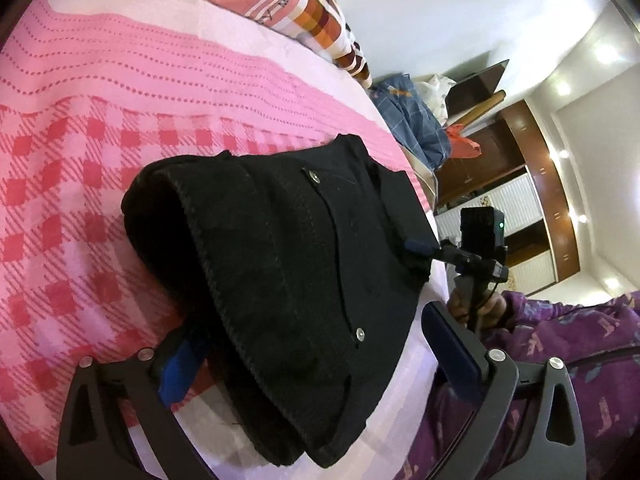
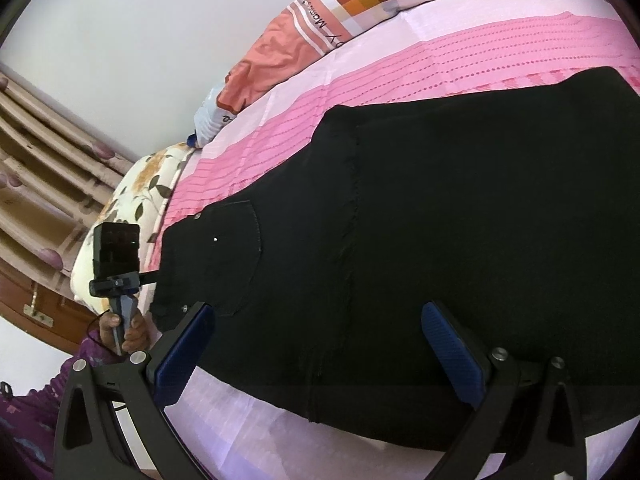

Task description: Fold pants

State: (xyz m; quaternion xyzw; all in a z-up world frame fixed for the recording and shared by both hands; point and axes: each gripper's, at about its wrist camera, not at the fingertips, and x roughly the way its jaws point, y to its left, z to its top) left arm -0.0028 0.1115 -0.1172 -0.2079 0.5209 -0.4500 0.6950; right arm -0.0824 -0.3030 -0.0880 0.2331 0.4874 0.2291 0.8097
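Black pants (image 1: 288, 264) of thick, matt woven cloth with rough stitched seams and small shiny metal rivets (image 1: 360, 334) lie between the fingers of the left claw (image 1: 316, 364), whose matt black plastic arms carry ribbed blue pads (image 1: 180, 372) and bright metal screws. Beneath and ahead of the claw, the bed (image 1: 100, 128) wears a pink checked cotton sheet with a dotted weave. Beyond it to the right stand glossy brown wooden cabinets (image 1: 516, 140).

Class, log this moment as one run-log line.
task: fold pants | black pants folded on pink bedspread | left claw open, straddling pants | right claw open over pants
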